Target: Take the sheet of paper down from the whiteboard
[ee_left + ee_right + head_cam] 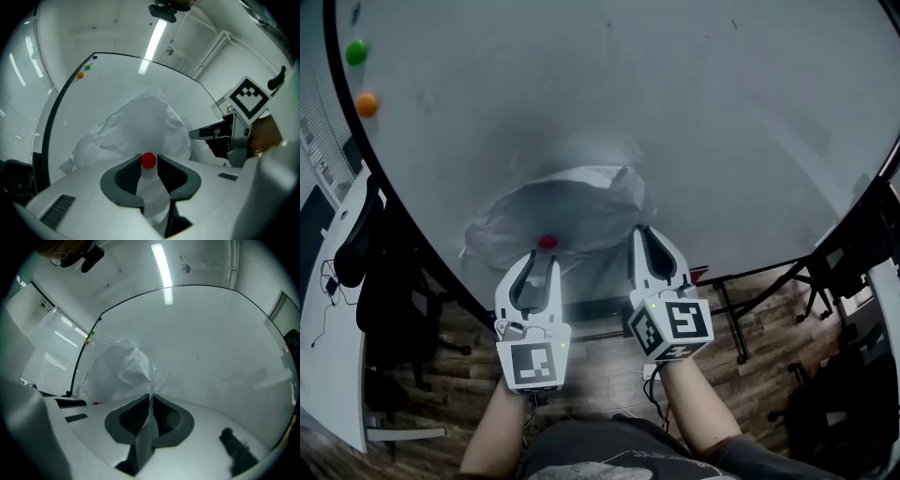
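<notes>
Green [356,52] and orange [366,104] magnets sit at the upper left of the whiteboard [722,141], well apart from the work. Lower, left of centre, the left gripper [544,258] points at the board with its jaws a narrow way apart; the red magnet [547,242] stands in the gap at their tips, a strip of paper lies between them lower down, and I see no firm squeeze on either. The sheet of paper [572,211] bulges crumpled off the board in the middle of the frame, apparently still pinned by that red magnet. To its right, the right gripper [151,399] has its jaws closed on a thin fold of the sheet's edge. If the right side pulls while the magnet still clamps, the paper would likely tear there; a loosely caught magnet could drop to the floor; the thin pinch might also slip.
</notes>
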A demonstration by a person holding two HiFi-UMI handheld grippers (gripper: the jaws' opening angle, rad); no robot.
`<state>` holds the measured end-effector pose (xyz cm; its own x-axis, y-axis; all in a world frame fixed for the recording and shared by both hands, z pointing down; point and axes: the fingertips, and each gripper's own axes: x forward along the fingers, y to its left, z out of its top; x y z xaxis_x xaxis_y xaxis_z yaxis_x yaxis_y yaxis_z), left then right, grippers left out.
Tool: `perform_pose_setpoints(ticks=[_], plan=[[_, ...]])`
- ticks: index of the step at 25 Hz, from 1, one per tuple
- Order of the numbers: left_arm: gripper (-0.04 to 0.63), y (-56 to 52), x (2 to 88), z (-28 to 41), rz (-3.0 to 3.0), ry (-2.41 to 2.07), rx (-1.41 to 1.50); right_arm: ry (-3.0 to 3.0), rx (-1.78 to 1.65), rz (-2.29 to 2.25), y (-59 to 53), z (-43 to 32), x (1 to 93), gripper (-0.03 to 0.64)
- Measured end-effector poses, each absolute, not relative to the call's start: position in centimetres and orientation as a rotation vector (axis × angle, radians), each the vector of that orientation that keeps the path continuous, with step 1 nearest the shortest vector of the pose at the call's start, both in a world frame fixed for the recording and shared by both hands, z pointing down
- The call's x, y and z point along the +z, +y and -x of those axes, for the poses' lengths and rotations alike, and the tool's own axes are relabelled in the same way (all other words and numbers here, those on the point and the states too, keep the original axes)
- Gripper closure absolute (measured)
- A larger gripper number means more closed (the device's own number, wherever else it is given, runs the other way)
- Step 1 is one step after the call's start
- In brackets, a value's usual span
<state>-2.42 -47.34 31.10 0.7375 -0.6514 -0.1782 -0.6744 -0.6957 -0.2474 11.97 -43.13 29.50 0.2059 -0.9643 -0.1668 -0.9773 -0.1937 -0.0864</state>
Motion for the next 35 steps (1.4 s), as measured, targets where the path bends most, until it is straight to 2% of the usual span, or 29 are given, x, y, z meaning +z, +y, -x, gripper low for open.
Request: perform_pose_setpoints(ticks=[5,17,35], plan=[[0.465,-48.2,31.1,1.4,2.660,1.088,0.055,1.898,0.094,2.268,-43.1,-11.9,29.4,0.583],[0.463,-49.3,31.4,1.0,2.508,1.331,0.025,1.946,0.091,2.226,-42.8,-11.6,29.5,0.586],[0.471,-47.1,33.3,2.5,2.621,1.375,-0.043,2.123,0.062,2.090,-41.8,-10.5,29.9,0.595]])
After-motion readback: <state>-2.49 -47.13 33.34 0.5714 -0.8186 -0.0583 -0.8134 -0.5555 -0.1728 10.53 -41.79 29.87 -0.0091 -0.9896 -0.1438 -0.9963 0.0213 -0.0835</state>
